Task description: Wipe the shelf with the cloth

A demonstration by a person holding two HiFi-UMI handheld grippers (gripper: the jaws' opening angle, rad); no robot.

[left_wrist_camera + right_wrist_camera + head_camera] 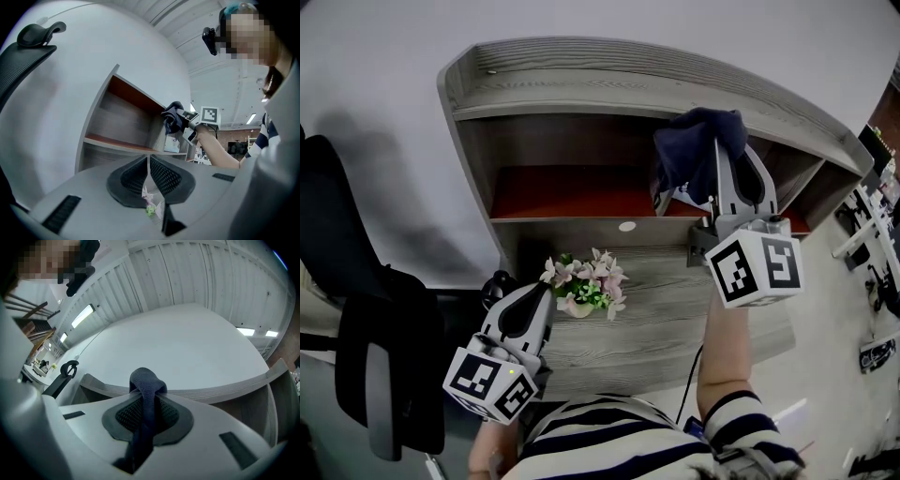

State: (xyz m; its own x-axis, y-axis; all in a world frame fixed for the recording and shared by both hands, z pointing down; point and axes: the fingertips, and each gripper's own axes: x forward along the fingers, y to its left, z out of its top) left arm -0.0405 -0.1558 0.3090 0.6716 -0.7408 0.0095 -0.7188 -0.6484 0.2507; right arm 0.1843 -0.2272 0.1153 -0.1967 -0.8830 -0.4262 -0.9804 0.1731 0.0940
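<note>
A dark blue cloth (698,141) is bunched in my right gripper (717,167), which is shut on it and raised in front of the upper bay of the grey wooden shelf (628,75). In the right gripper view the cloth (146,385) runs down between the jaws, with the shelf's top board (225,390) just beyond. From the left gripper view the cloth (172,117) hangs beside the shelf's right upright. The red-brown shelf board (572,192) lies below and left of the cloth. My left gripper (546,292) is low at the desk's front, shut on nothing.
A small pot of pink flowers (586,286) stands on the grey desk (675,319), just beyond my left gripper. A black office chair (356,309) is at the left. A small white item (172,144) sits at the right end of the shelf board.
</note>
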